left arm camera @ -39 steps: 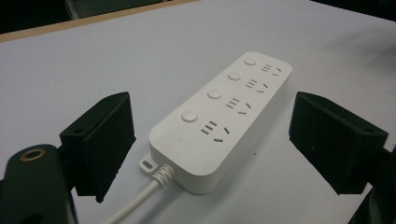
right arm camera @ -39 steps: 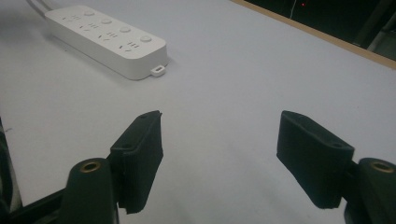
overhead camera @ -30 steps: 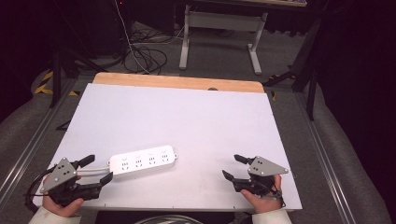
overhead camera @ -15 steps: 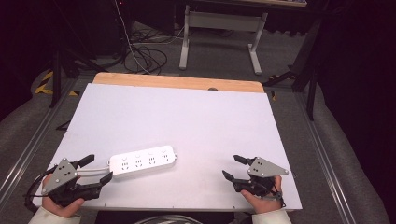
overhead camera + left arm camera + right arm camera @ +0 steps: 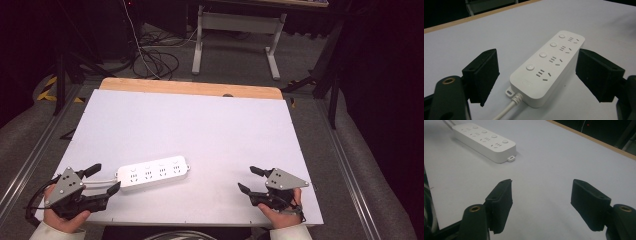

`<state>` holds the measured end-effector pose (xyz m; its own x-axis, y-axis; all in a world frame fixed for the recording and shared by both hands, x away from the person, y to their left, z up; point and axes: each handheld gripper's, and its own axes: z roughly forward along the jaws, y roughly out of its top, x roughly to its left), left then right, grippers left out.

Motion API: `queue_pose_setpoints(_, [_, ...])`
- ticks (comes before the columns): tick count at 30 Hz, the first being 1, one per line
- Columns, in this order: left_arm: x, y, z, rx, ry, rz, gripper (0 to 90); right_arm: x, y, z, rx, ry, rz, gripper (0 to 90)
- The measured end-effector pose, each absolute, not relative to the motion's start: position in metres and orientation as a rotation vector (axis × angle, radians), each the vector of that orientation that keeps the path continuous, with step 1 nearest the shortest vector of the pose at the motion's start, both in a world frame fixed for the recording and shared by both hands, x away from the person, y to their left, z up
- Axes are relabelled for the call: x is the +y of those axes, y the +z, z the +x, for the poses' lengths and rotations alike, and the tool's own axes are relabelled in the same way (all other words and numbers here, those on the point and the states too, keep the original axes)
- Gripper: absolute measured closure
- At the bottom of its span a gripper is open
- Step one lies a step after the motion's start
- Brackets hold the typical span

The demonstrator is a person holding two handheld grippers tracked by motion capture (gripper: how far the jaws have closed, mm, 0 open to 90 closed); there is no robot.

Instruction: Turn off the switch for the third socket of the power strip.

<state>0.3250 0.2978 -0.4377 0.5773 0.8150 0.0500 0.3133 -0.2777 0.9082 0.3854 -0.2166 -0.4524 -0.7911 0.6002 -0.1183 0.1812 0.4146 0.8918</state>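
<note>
Nothing has shifted except the left gripper (image 5: pixel 534 75), whose jaws have just been closing slightly, wide around the power strip (image 5: pixel 549 67) without touching. Right gripper (image 5: pixel 541 202) waits open and empty; grasping remains.

White counter (image 5: pixel 200 120) with a wood strip along the far edge (image 5: pixel 190 88), plus a grey metal stand (image 5: pixel 235 30) and tangled cables (image 5: pixel 155 60) on the floor behind.

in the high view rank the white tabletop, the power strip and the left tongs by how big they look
1. white tabletop, by far the largest.
2. power strip.
3. left tongs, with its body close to the strip's length; it sits nearer the camera, so this ranking is unsure.
</note>
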Motion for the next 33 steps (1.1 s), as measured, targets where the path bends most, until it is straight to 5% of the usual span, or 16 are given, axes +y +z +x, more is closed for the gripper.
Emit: queue_pose_setpoints(33, [0.247,-0.411,0.375,0.846,0.543,1.915,23.9,-0.216,-0.454,0.387,2.264,1.344,0.656,33.8])
